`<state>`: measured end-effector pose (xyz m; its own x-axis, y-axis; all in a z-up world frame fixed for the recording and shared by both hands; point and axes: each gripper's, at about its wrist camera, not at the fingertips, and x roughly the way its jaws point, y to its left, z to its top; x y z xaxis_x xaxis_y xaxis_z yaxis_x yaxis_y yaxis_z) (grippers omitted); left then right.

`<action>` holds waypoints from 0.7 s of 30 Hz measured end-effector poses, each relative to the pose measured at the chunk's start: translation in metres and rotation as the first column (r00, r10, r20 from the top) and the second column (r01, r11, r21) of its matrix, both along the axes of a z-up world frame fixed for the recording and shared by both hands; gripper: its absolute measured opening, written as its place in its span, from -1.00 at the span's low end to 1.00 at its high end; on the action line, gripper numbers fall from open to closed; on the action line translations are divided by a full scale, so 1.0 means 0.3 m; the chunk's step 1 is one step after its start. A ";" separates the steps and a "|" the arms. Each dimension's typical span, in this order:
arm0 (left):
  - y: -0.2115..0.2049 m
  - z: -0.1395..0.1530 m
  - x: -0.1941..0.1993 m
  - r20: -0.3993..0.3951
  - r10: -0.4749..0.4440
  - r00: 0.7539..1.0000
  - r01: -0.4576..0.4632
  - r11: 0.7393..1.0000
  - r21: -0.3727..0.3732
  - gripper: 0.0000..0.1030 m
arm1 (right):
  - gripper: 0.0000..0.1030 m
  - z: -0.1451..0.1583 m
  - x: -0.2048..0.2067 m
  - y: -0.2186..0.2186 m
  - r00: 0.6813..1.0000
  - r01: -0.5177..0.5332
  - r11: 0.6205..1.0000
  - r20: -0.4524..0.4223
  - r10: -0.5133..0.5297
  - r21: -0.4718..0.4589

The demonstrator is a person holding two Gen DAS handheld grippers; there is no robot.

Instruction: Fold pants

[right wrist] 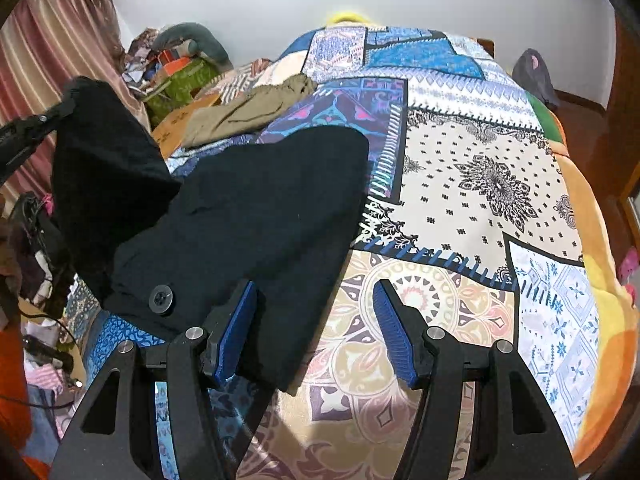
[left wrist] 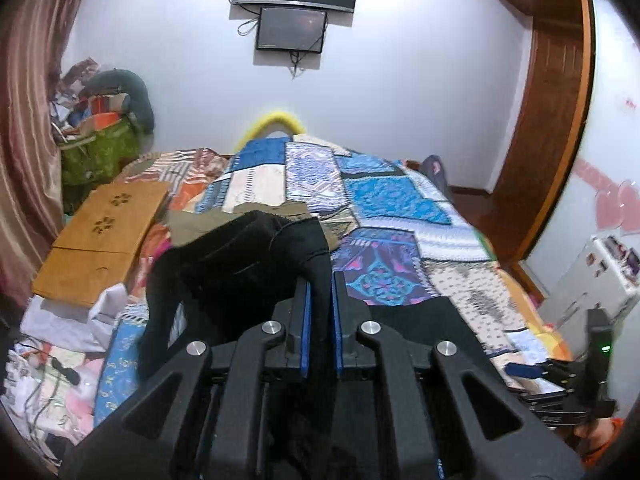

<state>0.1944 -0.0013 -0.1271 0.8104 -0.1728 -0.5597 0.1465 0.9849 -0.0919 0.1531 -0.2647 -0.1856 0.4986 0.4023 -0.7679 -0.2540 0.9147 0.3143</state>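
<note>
The black pants (right wrist: 256,208) lie on the patchwork bedspread (right wrist: 480,184), waist end with a black button (right wrist: 161,299) nearest me. My left gripper (left wrist: 320,292) is shut on a fold of the black pants (left wrist: 240,264) and holds that part lifted above the bed; it shows at the left edge of the right wrist view (right wrist: 36,124). My right gripper (right wrist: 316,320) is open, low over the bed, its left finger (right wrist: 236,328) resting on the waist edge of the pants. It appears at the right edge of the left wrist view (left wrist: 560,372).
Khaki pants (right wrist: 248,112) lie crumpled farther up the bed. A wooden lap table (left wrist: 100,240) sits at the bed's left side, with piled clothes and cables (left wrist: 52,368) below it. A curtain (left wrist: 24,140) hangs at left; a wooden door frame (left wrist: 552,120) stands at right.
</note>
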 end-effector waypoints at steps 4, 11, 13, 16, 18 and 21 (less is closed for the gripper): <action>0.063 -0.015 -0.023 0.001 0.062 0.998 -0.062 0.998 0.014 -0.83 | 0.11 0.005 0.009 -0.004 1.000 -0.011 1.000 -0.004 0.011 0.015; 0.357 -0.119 -0.082 -0.126 0.248 0.961 -0.250 0.968 0.000 -0.65 | 0.11 -0.001 0.006 -0.003 1.000 -0.017 1.000 -0.001 0.017 0.011; 0.442 -0.185 -0.114 -0.187 0.298 0.936 -0.300 0.954 0.016 -0.56 | 0.11 -0.002 0.006 -0.002 1.000 -0.014 1.000 -0.003 0.014 0.009; 0.566 -0.325 -0.165 -0.320 0.359 0.877 -0.374 0.927 0.016 -0.35 | 0.11 0.000 0.010 0.002 1.000 -0.012 1.000 -0.010 0.012 -0.002; 0.623 -0.404 -0.202 -0.389 0.390 0.835 -0.420 0.907 0.008 -0.20 | 0.11 0.004 0.011 0.007 1.000 -0.010 1.000 -0.015 0.010 -0.014; 0.683 -0.491 -0.267 -0.469 0.396 0.789 -0.490 0.867 -0.093 0.27 | 0.11 0.014 0.014 0.015 1.000 -0.006 0.999 -0.014 0.005 -0.041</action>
